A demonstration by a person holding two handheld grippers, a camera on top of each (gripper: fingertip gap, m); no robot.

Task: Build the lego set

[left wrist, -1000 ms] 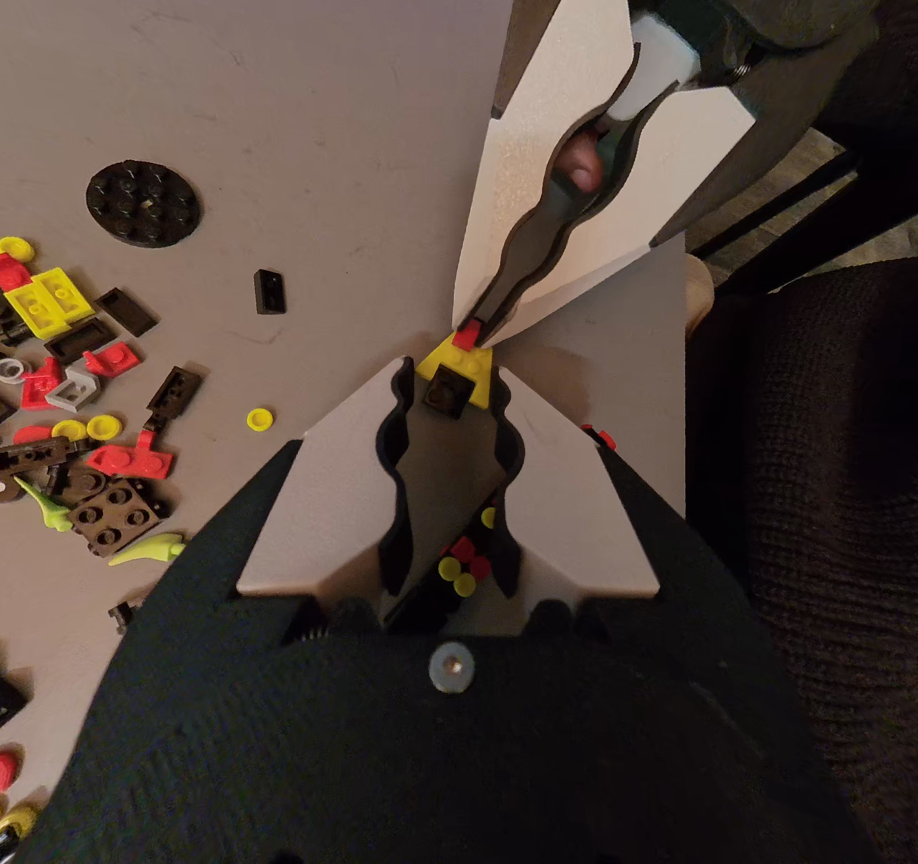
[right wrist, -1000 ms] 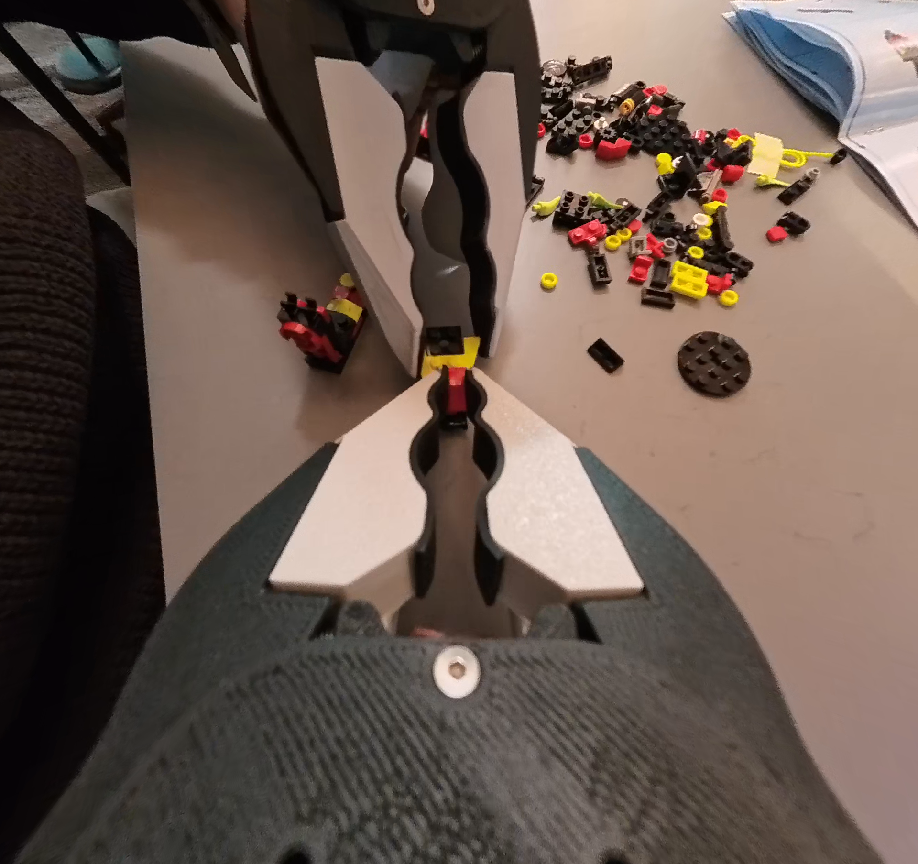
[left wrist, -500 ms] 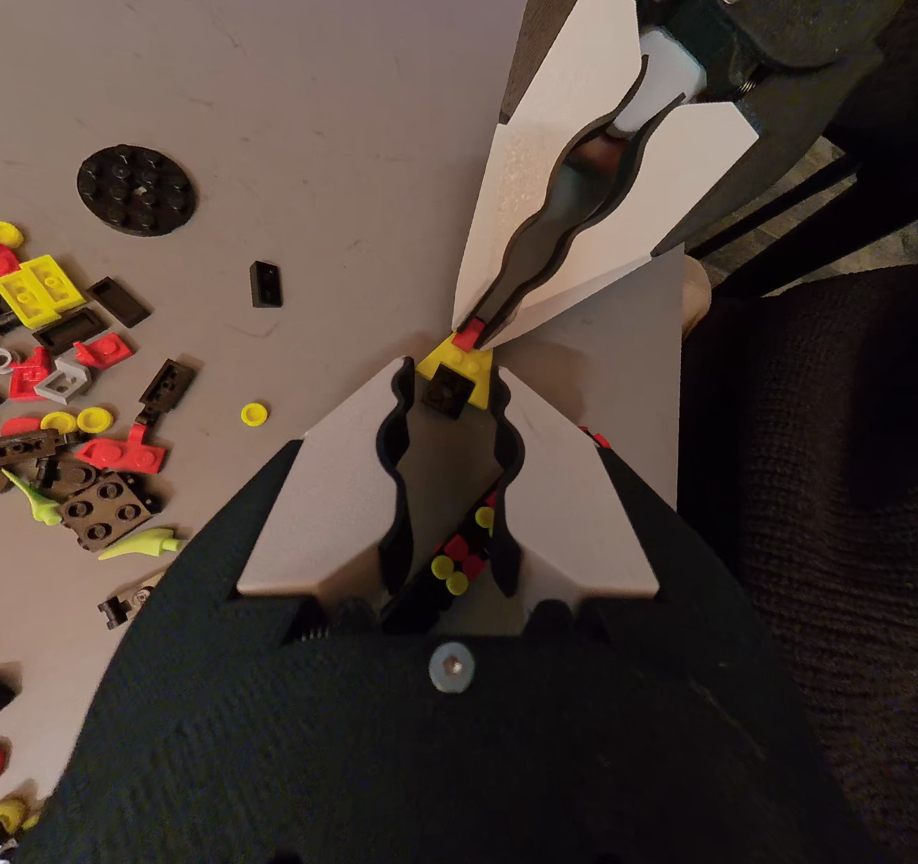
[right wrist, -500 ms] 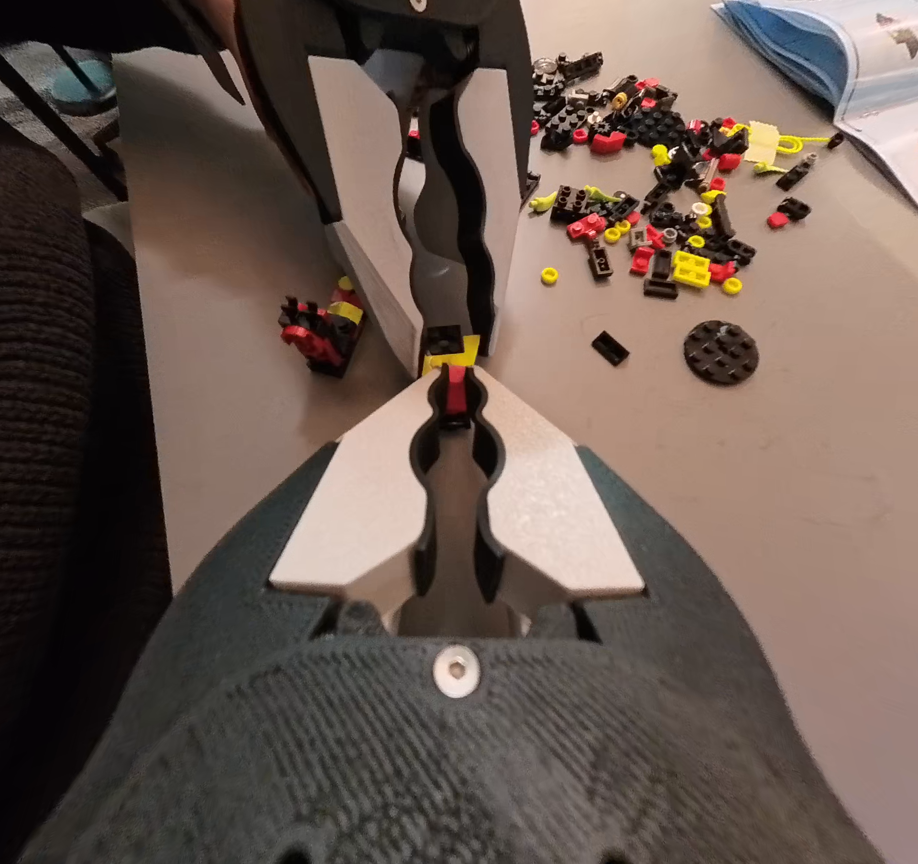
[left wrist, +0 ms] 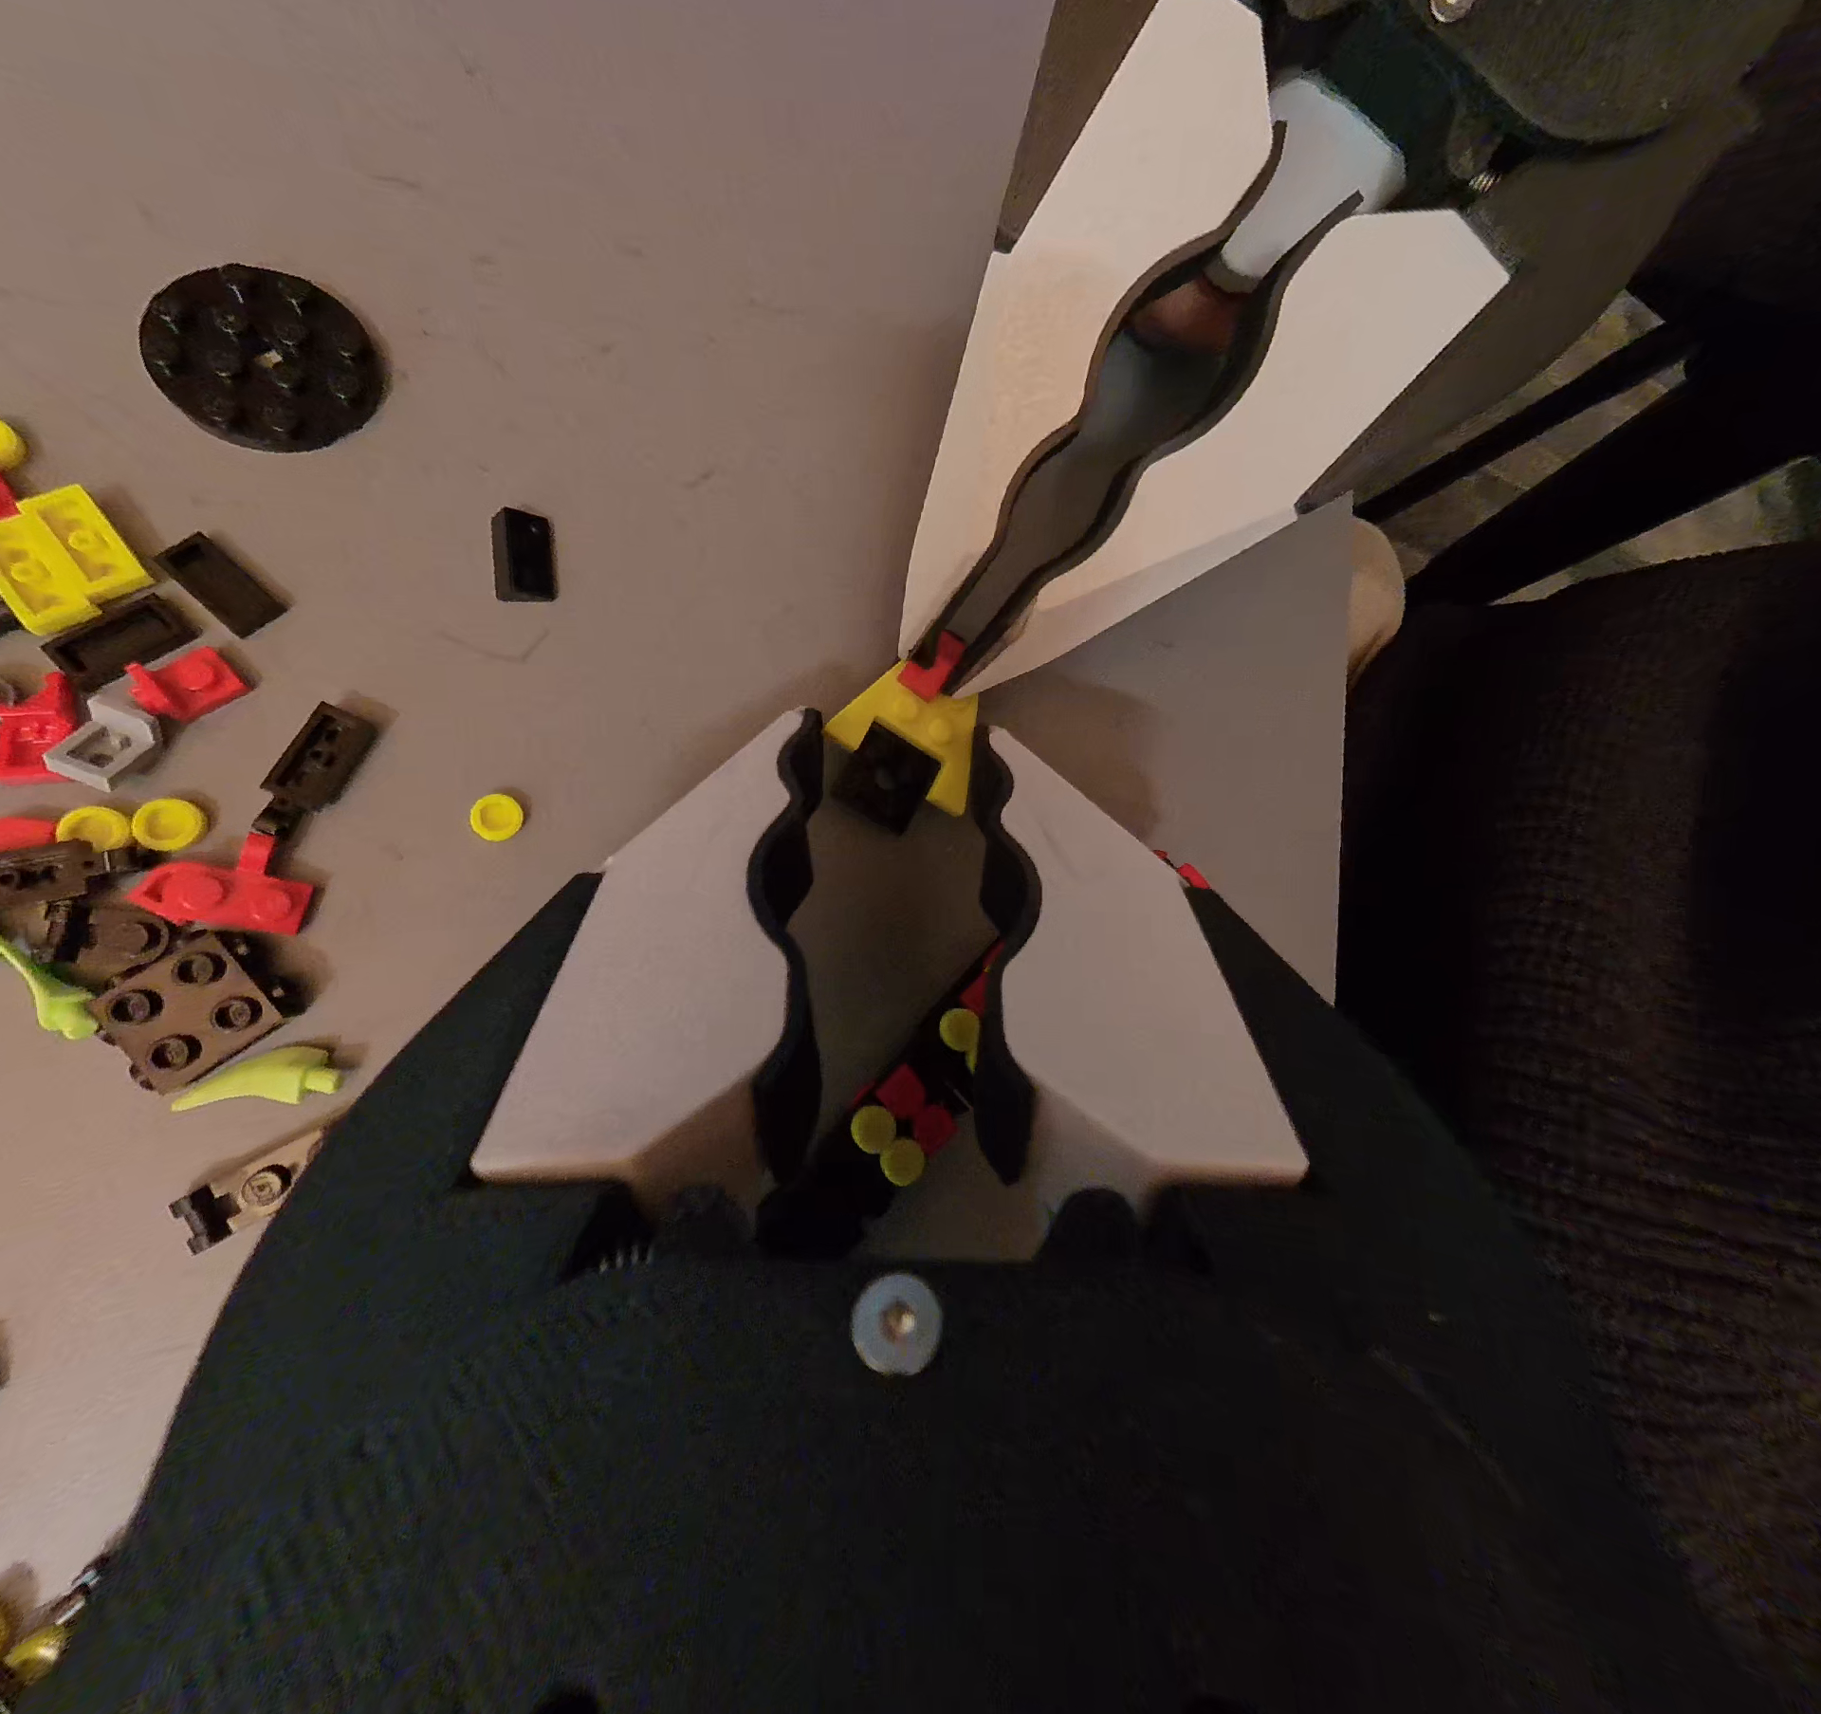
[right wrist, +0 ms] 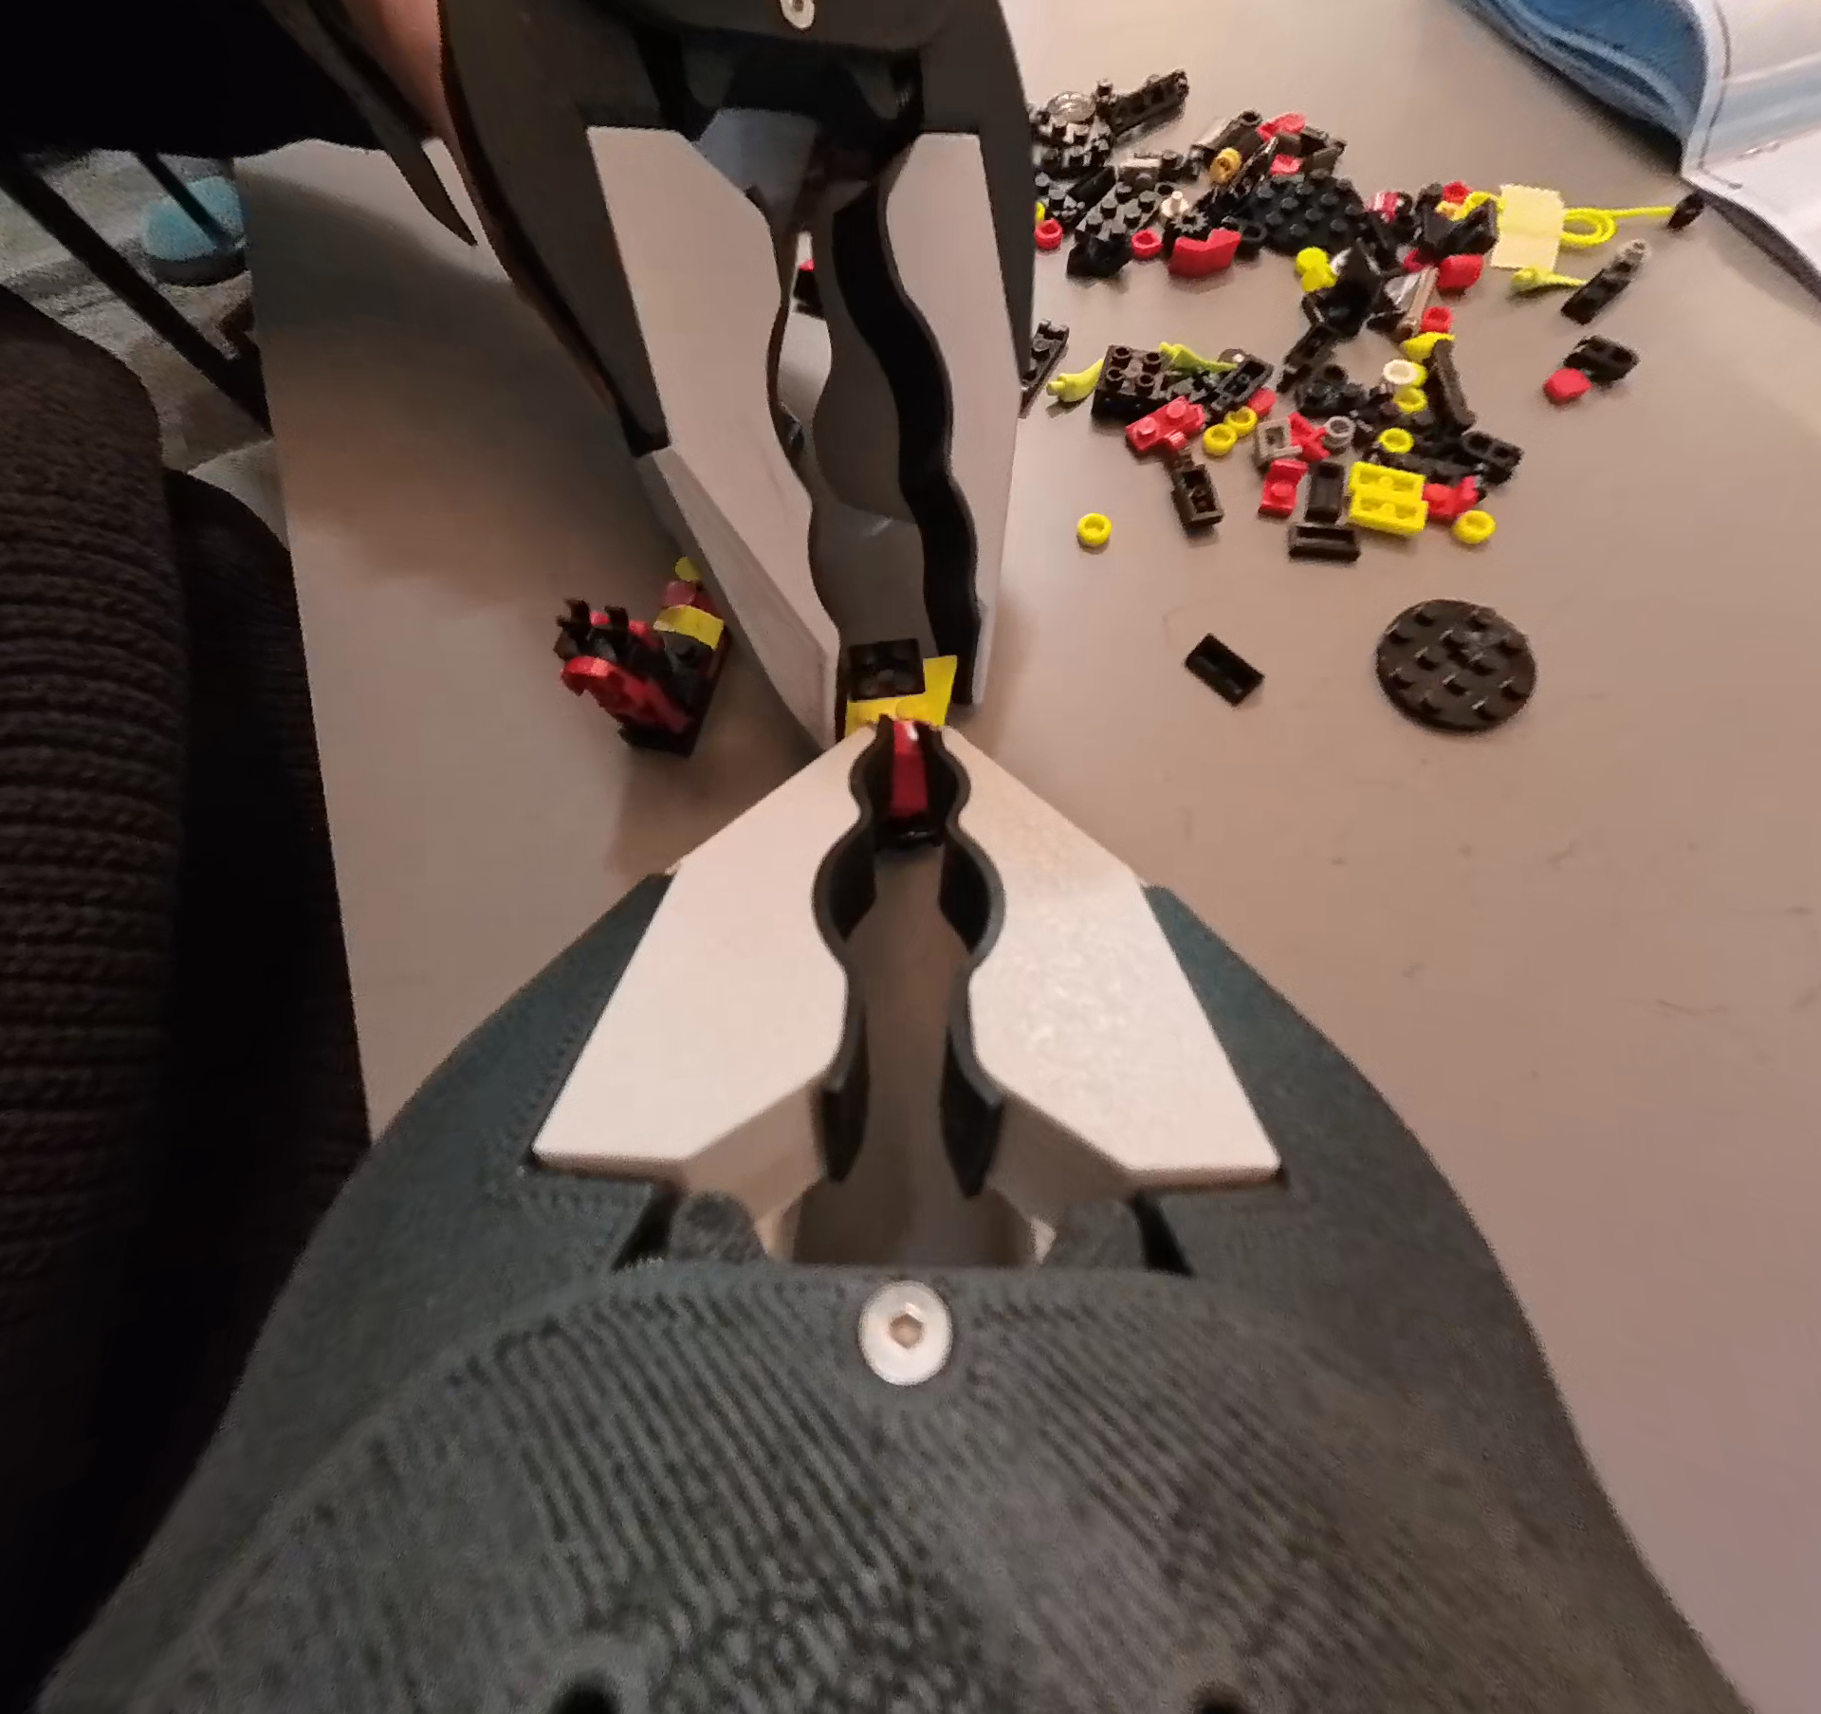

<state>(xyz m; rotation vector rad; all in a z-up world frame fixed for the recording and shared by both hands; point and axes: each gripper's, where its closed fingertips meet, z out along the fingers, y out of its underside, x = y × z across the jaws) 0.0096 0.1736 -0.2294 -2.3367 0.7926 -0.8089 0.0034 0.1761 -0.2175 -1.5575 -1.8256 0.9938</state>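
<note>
Left hand-held gripper [left wrist: 897, 760]: black textured printed body; pale grey wedge-shaped fingers [left wrist: 650, 997] lined with wavy black pads; a silver screw [left wrist: 895, 1322] at centre; right hand-held gripper [right wrist: 902, 760] alike, with a hex screw [right wrist: 905, 1334]; the person wears dark ribbed knit [left wrist: 1596, 977].

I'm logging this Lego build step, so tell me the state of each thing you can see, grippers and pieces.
left gripper: shut on the yellow wedge plate, held over the table
yellow wedge plate: gripped, black square piece on top
right gripper: shut on the red piece
red piece: gripped, touching the yellow plate's edge
small red and black assembly: standing on the table, untouched
black round plate: lying flat, studs up
booklet: lying at the far edge
</note>
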